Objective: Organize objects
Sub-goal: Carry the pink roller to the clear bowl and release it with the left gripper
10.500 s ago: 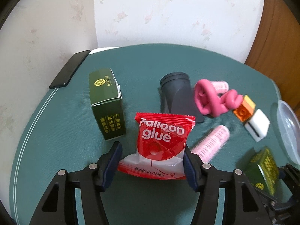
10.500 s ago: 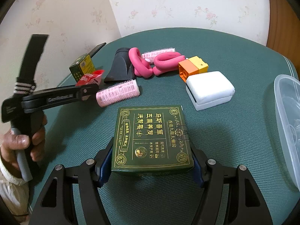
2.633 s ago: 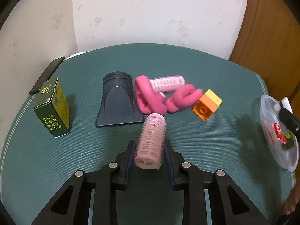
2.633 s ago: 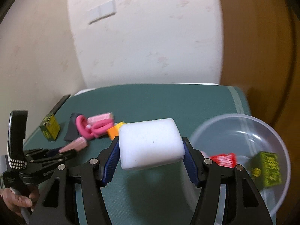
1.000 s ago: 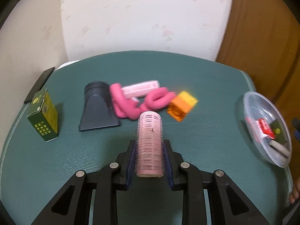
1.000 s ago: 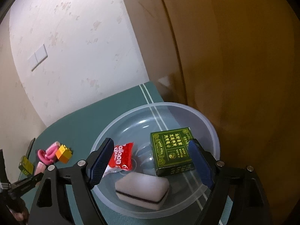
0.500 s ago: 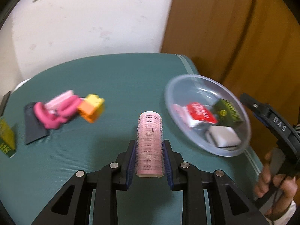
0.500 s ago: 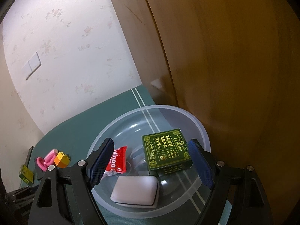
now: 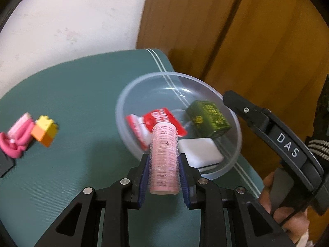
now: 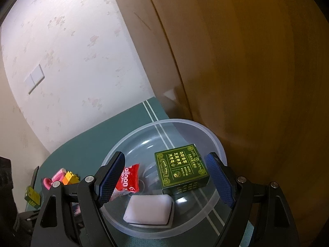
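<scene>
The green table (image 9: 67,94) runs out close behind the bowl, where its white-striped edge meets a wooden panel (image 9: 257,41); to the far side a pale wall (image 9: 72,20) closes it off. Bare table lies open between the bowl and the loose things off to my left.

The clear bowl (image 9: 123,103) sits near that striped edge. In it lie a green box (image 9: 207,118), a white block (image 9: 200,151) nearest me, and a red packet (image 9: 162,119).

My left claw (image 9: 164,175) is clamped narrow on the pink roller (image 9: 164,156), which stands lengthwise between the pads, its far end over the bowl's near rim, in front of the packet.

My right claw (image 10: 164,179) stands wide with nothing in it, hanging over the bowl, the box and packet showing between its fingers. Seen from the left, it reaches in from the right above the bowl's rim, my hand (image 9: 287,210) gripping its handle.

On the table to the left, well apart from the bowl, sit an orange-and-yellow brick (image 9: 44,133) and just beside it pink curlers (image 9: 16,142), blurred. From the right view a second small green box (image 10: 31,196) lies farther off.
</scene>
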`<state>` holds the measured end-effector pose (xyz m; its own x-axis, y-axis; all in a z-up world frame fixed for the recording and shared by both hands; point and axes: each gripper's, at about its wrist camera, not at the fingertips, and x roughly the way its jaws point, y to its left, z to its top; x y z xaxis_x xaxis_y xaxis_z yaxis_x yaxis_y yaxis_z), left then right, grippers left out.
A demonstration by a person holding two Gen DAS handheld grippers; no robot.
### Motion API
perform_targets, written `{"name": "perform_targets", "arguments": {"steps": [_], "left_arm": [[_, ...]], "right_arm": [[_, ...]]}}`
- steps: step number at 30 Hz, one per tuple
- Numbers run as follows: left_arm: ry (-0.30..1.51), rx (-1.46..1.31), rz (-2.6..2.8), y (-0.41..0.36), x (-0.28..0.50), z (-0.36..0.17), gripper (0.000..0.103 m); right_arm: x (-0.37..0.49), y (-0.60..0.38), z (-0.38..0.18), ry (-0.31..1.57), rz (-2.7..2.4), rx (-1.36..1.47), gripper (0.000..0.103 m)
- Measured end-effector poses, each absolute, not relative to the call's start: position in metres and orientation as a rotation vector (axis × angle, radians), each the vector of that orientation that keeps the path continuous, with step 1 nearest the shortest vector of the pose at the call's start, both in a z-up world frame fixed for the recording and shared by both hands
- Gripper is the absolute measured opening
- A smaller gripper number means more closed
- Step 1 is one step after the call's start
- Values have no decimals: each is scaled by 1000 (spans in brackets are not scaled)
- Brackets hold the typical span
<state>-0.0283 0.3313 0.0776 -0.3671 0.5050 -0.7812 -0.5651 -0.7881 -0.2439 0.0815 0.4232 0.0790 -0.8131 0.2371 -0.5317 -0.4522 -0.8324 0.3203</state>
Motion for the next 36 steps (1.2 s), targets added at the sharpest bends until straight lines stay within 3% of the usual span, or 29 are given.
{"name": "perform_targets", "arguments": {"steps": [22, 29, 36], "left_arm": [[103, -1240, 2251, 348, -75, 59, 31], [33, -1170, 2254, 340, -70, 79, 68], [10, -1153, 2309, 322, -68, 91, 74]], "right_arm": [[87, 425, 81, 680, 2593, -653, 83], [89, 423, 84, 677, 2598, -635, 83], [88, 421, 85, 676, 2604, -629, 83]]}}
